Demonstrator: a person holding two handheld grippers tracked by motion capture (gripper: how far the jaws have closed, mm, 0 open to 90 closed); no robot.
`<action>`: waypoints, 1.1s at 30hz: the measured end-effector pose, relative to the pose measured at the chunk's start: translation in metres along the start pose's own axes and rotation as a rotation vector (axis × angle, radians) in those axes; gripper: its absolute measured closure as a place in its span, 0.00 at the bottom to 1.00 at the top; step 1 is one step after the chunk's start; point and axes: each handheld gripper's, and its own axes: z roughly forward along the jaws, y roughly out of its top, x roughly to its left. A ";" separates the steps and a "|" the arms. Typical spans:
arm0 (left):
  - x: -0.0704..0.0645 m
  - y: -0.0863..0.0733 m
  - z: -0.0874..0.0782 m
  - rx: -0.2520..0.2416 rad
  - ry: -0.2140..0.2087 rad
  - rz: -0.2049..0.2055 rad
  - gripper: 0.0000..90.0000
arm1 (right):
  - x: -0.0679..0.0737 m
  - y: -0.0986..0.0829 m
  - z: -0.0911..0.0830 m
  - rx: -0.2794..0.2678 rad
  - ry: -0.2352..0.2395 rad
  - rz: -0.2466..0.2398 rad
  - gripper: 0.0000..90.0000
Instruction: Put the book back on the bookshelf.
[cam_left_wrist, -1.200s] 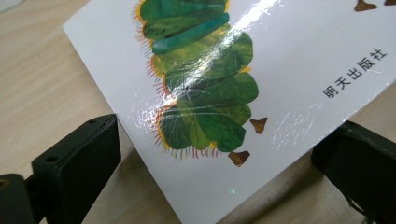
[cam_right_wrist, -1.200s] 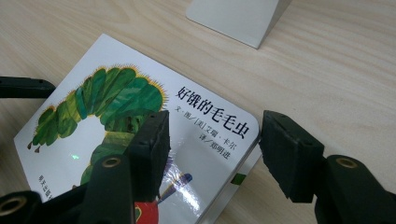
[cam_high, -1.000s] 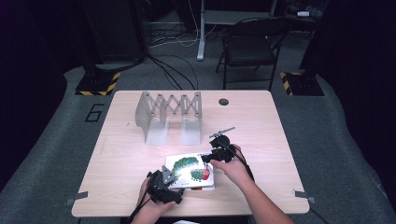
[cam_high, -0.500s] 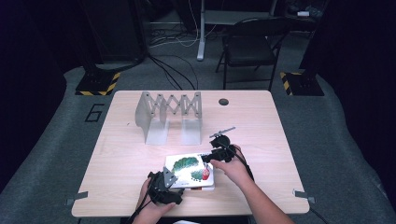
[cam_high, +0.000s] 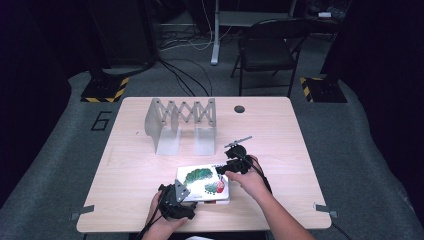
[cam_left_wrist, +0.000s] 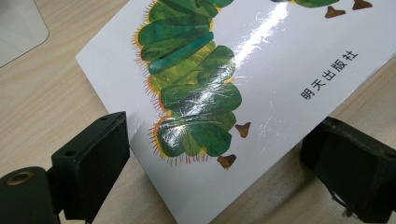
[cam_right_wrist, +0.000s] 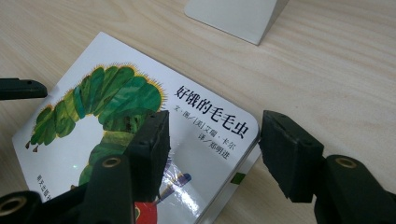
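A white board book (cam_high: 202, 182) with a green caterpillar on its cover lies flat near the table's front edge. My left gripper (cam_high: 176, 200) is at the book's near left corner. In the left gripper view it (cam_left_wrist: 219, 177) is open, its jaws straddling that corner of the book (cam_left_wrist: 261, 70) without touching it. My right gripper (cam_high: 232, 165) is at the book's far right corner. In the right gripper view it (cam_right_wrist: 215, 149) is open too, with one jaw above the cover (cam_right_wrist: 93, 121) and the other just off the book's edge.
A grey accordion-style rack (cam_high: 180, 120) stands on the table behind the book; its base plate (cam_right_wrist: 238, 14) is close ahead of the right gripper. A black round grommet (cam_high: 239, 109) sits at the table's back. A folding chair (cam_high: 267, 50) stands beyond the table.
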 end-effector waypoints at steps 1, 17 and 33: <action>0.000 0.000 -0.001 0.009 -0.008 0.003 0.09 | 0.000 0.000 0.000 0.000 0.001 -0.001 0.47; -0.004 -0.001 -0.002 -0.014 0.013 0.024 0.11 | 0.000 0.000 0.000 -0.001 0.003 0.005 0.47; -0.007 -0.003 -0.004 -0.043 0.006 0.082 0.19 | -0.002 -0.001 0.002 0.008 0.004 0.001 0.47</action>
